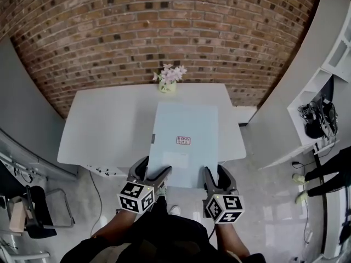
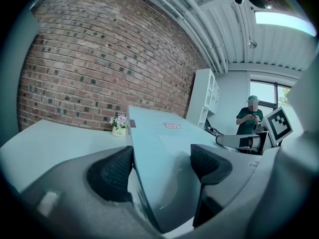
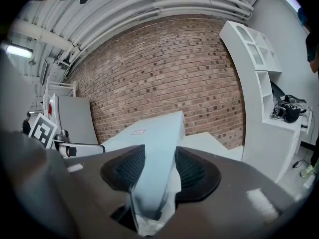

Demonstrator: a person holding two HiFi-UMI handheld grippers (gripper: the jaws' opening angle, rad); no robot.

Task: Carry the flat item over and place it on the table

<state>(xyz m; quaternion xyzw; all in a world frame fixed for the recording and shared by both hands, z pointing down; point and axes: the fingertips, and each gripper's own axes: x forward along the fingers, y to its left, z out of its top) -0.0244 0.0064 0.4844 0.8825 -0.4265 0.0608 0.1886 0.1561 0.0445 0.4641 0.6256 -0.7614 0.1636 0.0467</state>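
The left gripper [image 2: 162,158] has its dark ribbed jaws clamped on the near edge of a flat, pale blue rectangular panel [image 2: 159,133], one pad against each face. The right gripper [image 3: 155,171] grips the same edge, its jaws pressed tight on the panel and on a bit of crumpled clear wrap. In the head view the panel reaches away from both grippers over a white rectangular table [image 1: 104,125], its near end overhanging the table's near edge. Whether it touches the tabletop cannot be told. A small red-and-white label [image 1: 184,141] sits mid-panel. A small vase of pink flowers [image 1: 168,81] stands just beyond the panel's far end, before a red brick wall [image 1: 164,26]
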